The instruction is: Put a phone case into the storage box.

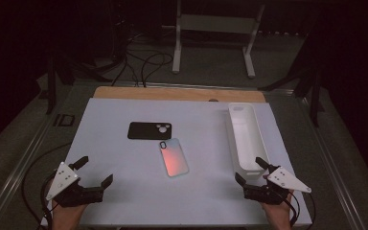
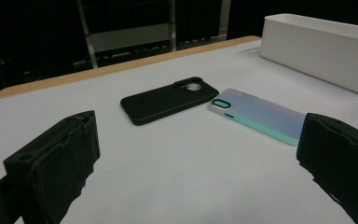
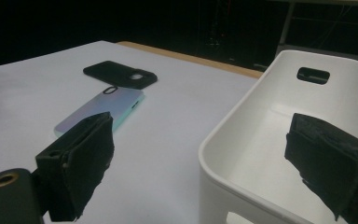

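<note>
Overhead, the white bench point(image 1: 139, 191) takes up most of the scene, its far edge showing a strip of bare wood. Next in size is the long white bin point(image 1: 246, 136) on the right side of the bench, its long axis running from the near edge toward the far edge, with a handle slot in the far end wall; its inside shows bare white. Both grippers sit at the near edge, well apart from each other. The left gripper point(image 1: 96, 170) hovers at the near left corner with its jaws spread wide and nothing between them; in the left gripper view both phone cases lie ahead of it on the bench. The right gripper point(image 1: 250, 170) sits just at the near end of the bin, its jaws likewise wide apart and holding nothing; in the right gripper view one jaw stands over the bin's interior. Near the middle of the bench lies the iridescent phone case point(image 1: 174, 156), its long axis running roughly near to far and tilted slightly, the camera cutout at the far end. Just beyond it lies the black phone case point(image 1: 149, 130), its long axis running left to right, its camera cutout at the right end, close to the iridescent case's far end.
</note>
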A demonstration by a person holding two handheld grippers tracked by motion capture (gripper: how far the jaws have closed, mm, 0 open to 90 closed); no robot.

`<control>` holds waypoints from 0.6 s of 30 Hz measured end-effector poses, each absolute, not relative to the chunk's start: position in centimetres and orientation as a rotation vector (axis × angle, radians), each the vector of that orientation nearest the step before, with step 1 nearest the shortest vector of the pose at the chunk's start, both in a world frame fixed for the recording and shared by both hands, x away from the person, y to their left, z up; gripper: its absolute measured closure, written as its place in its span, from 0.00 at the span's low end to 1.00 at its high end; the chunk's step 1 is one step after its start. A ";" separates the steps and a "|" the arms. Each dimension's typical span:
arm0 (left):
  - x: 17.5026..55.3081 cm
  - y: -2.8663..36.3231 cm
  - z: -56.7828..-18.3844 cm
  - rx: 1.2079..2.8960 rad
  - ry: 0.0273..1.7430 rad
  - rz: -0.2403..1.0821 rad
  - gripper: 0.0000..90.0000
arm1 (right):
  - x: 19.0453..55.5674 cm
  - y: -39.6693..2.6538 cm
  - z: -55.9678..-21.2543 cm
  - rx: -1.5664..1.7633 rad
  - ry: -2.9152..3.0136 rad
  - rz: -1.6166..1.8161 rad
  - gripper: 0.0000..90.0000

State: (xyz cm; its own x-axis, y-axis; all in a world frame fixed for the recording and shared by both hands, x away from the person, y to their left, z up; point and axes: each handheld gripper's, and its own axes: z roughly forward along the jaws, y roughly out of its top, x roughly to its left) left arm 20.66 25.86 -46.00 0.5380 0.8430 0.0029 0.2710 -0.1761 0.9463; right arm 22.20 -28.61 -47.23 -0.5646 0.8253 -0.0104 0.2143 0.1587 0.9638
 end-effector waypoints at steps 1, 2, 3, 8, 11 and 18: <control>20.7 25.8 -46.0 1.721 0.939 0.675 0.00 | 22.2 -28.6 -47.2 0.984 1.885 1.429 0.09; 20.7 25.8 -46.0 1.721 0.939 0.675 0.00 | 22.2 -28.6 -47.2 0.984 1.885 1.430 0.09; 20.6 25.8 -46.0 1.726 0.938 0.676 0.00 | 22.2 -28.6 -47.2 0.986 1.882 1.429 0.09; 20.6 25.7 -46.0 1.728 0.939 0.672 0.00 | 22.2 -28.6 -47.2 0.990 1.877 1.430 0.09; 20.6 25.6 -46.0 1.731 0.939 0.669 0.00 | 22.2 -28.6 -47.3 0.993 1.877 1.426 0.09; 20.8 25.4 -45.9 1.747 0.950 0.646 0.00 | 22.3 -28.6 -47.4 1.000 1.874 1.418 0.09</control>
State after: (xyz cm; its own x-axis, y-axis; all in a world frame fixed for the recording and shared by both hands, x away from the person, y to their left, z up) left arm 20.82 25.40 -45.90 0.5481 0.8364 -0.0079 0.3001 -0.1878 0.9352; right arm 22.28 -28.64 -47.36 -0.5511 0.8344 -0.0088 0.2186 0.1545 0.9635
